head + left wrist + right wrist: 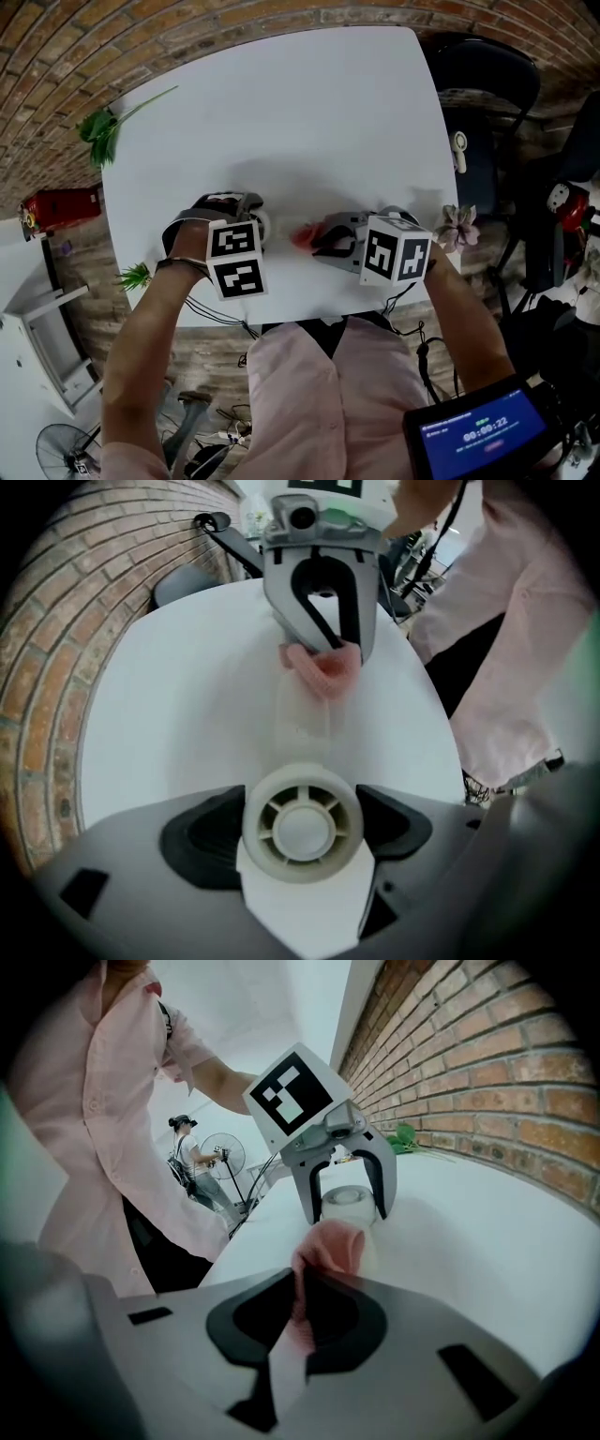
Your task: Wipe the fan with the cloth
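Left tongs [300, 829]: closed on the small white fan [349, 1199].
Right tongs [302, 1321]: pinching the pink cloth [328, 1246].
Cloth: sticks out past the Right tongs, near the fan, not touching.
Screen [483, 436]: shows 00:00:22.

The left gripper [251, 220] is clamping its jaws on the small white fan [302, 827], just inside the table's [281, 112] near edge. The right gripper [323, 242] is facing it there, pinching the pink cloth [328, 1246]. The left forearm [155, 319] and right forearm [459, 300] are reaching in across that edge.
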Tool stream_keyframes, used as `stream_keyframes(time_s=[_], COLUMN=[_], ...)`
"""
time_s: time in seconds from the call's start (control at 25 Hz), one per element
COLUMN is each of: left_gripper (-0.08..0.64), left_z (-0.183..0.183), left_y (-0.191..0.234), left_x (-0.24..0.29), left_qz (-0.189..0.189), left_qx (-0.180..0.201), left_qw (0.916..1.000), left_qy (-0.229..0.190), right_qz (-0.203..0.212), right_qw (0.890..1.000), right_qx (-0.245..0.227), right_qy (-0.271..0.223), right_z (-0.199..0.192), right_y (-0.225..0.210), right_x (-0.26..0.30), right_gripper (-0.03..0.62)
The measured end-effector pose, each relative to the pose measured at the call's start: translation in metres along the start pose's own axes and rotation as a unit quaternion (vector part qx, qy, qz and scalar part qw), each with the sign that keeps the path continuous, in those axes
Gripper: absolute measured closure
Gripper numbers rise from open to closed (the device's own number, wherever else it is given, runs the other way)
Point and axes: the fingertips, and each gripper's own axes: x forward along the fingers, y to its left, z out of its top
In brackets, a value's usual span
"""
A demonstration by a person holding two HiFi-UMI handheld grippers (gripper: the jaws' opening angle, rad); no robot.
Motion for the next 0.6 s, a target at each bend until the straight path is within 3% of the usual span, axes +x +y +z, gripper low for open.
stream_keyframes(time_s=[0.2,0.36,0.6], left_gripper=[0.187,0.186,0.184], left_z=[0.009,0.017,0.019], left_y=[0.011,0.018,0.026], left_x=[0.000,-0.003,-0.026], left_qz=[0.021,0.039,0.099], left_qx=[-0.118,-0.208,-0.277], left_qw=[0.9923,0.9742,0.9473], left_qy=[-0.031,-0.077,-0.128], right_qz=[-0.005,-0.008,-0.016], right_qw=[1.000,0.999,0.997], right_qx=[0.016,0.032,0.056], right_qy=[-0.017,-0.023,-0.044], right_z=[0.005,0.004,0.001], right_y=[0.008,0.022,0.042], right_x=[0.004,0.007,0.000], right_gripper=[0.560,0.558,0.557])
